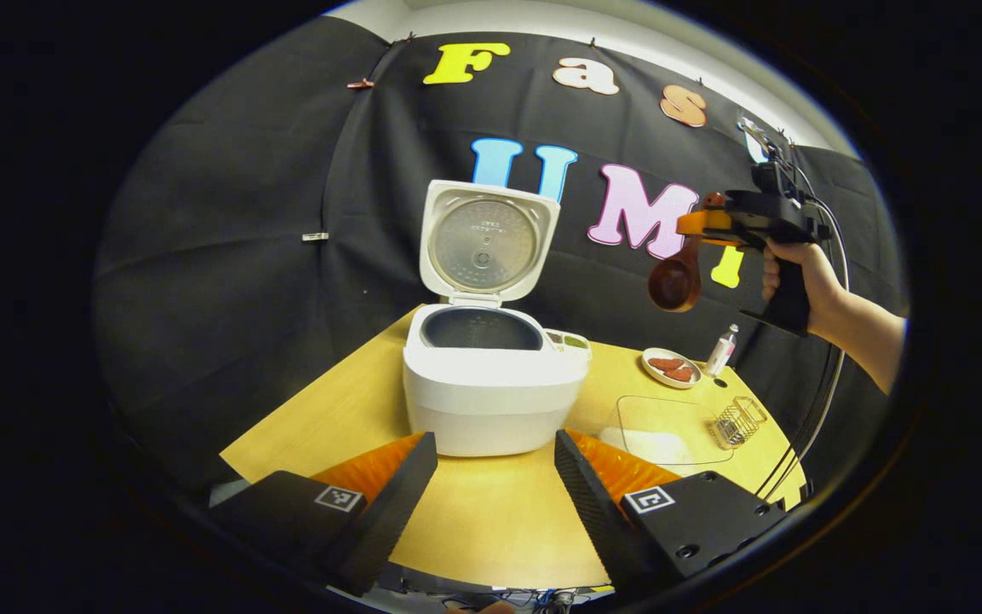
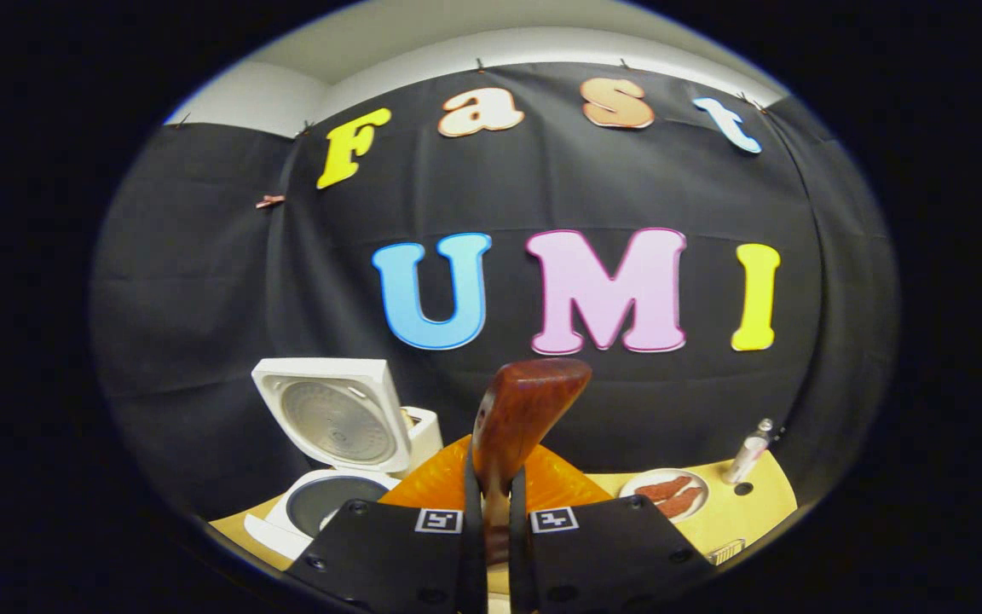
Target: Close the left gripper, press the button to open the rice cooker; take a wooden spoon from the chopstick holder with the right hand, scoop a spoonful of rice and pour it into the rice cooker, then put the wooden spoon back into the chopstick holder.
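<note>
Both fingers of right gripper (image 2: 496, 512) clamp wooden spoon (image 2: 521, 409) (handle hidden)

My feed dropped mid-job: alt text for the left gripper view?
A white rice cooker stands open on the wooden table, beyond the open left gripper. Up right, the right gripper holds a brown wooden spoon aloft.

Left gripper view faces the rice cooker (image 1: 491, 375) closely from low — right gripper view higher, farther, sharing it.
</note>
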### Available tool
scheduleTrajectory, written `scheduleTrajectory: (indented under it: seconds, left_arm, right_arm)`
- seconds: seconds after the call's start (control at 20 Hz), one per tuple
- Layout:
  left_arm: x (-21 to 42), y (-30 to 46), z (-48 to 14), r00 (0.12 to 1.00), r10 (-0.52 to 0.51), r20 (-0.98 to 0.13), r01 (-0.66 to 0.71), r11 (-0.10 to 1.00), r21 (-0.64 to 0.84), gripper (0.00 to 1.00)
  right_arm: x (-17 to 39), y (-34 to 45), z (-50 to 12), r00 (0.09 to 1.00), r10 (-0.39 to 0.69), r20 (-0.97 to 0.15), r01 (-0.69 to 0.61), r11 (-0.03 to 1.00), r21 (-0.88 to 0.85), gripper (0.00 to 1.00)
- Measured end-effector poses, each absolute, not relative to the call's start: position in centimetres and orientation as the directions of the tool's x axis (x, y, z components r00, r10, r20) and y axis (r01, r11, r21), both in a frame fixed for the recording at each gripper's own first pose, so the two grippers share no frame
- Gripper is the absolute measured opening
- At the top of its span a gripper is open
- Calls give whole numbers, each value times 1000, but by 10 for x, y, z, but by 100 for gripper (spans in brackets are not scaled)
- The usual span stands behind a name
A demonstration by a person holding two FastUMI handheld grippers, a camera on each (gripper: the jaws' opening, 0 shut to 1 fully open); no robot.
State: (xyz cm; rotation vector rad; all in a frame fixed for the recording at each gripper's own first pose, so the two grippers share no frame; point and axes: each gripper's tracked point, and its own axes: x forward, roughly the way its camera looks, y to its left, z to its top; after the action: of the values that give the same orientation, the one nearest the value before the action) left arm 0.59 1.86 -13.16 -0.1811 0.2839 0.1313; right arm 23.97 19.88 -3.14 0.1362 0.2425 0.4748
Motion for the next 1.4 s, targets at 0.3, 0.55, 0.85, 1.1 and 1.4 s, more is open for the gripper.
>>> scheduleTrajectory:
  seconds: [0.3, 0.55, 0.85, 1.1, 1.4]
  left_arm:
    - [23, -34, -119, 959, 78, -272, -119, 983, -139, 96]
    - [45, -70, -117, 959, 64, -274, -99, 988, -115, 96]
    - [69, -121, -122, 963, 65, -263, -104, 985, -138, 96]
    - [66, -137, -127, 955, 77, -286, -112, 988, -107, 96]
    - [60, -105, -132, 928, 187, -322, -226, 970, -87, 96]
  right_arm:
    - [254, 70, -55, 907, 342, -246, -293, 931, 217, 14]
    - [264, -23, -90, 914, 260, -310, -191, 953, 234, 14]
    - [264, -86, -157, 889, 217, -403, -93, 948, 304, 14]
    - [268, -114, -210, 856, 181, -484, -15, 945, 327, 14]
    - [267, -121, -271, 815, 148, -561, 63, 938, 340, 14]
